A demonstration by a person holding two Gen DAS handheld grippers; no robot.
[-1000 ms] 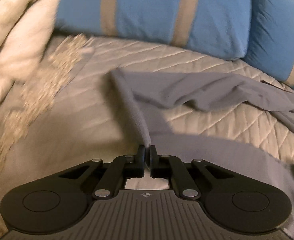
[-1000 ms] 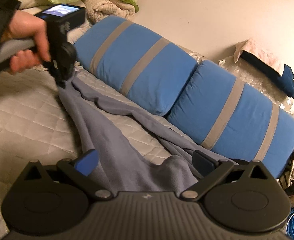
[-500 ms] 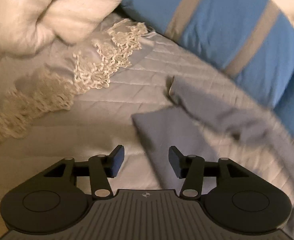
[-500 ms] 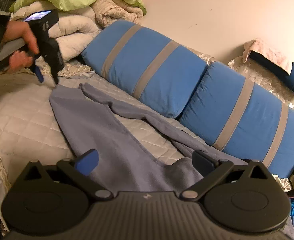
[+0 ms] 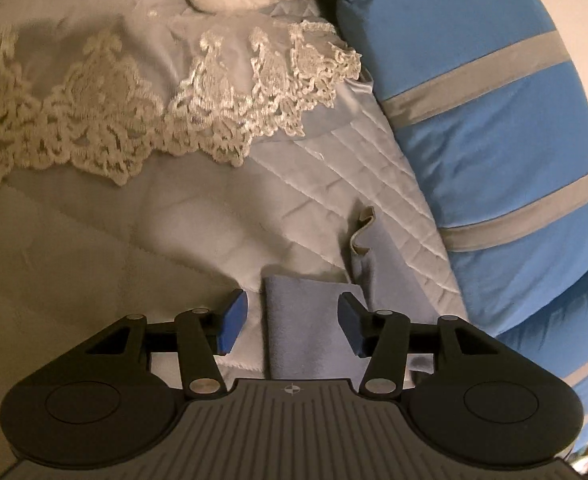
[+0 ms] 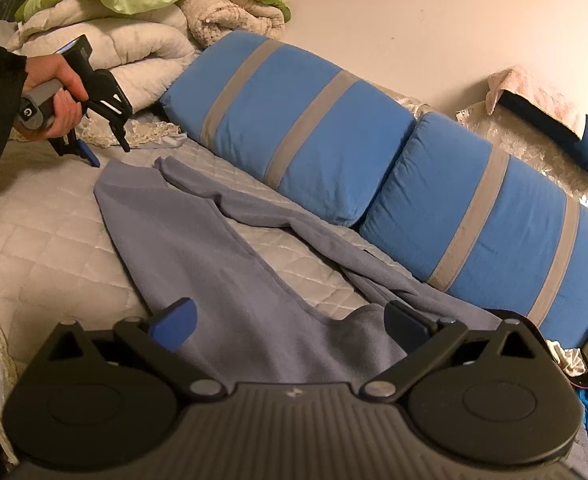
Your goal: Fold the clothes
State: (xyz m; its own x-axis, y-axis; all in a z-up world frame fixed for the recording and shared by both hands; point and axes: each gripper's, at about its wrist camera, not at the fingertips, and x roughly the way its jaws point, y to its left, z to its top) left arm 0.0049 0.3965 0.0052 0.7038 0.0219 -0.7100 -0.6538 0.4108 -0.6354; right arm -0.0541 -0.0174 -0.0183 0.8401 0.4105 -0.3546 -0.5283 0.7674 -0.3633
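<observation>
A quilted off-white bedspread is carrying two blue bolster cushions with grey stripes along the wall and a long grey-blue fleece garment lying spread out beside them. The right gripper is hovering with jaws apart over the garment's near end, seemingly not pressing it. The left gripper, jaws parted, is pointing down over the far corner, gripping nothing.

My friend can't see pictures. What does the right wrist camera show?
A grey-blue garment lies spread on a quilted bed beside two blue striped pillows. The right gripper is open over its near end; at far left, a hand holds the open left gripper just above the bed.
</observation>
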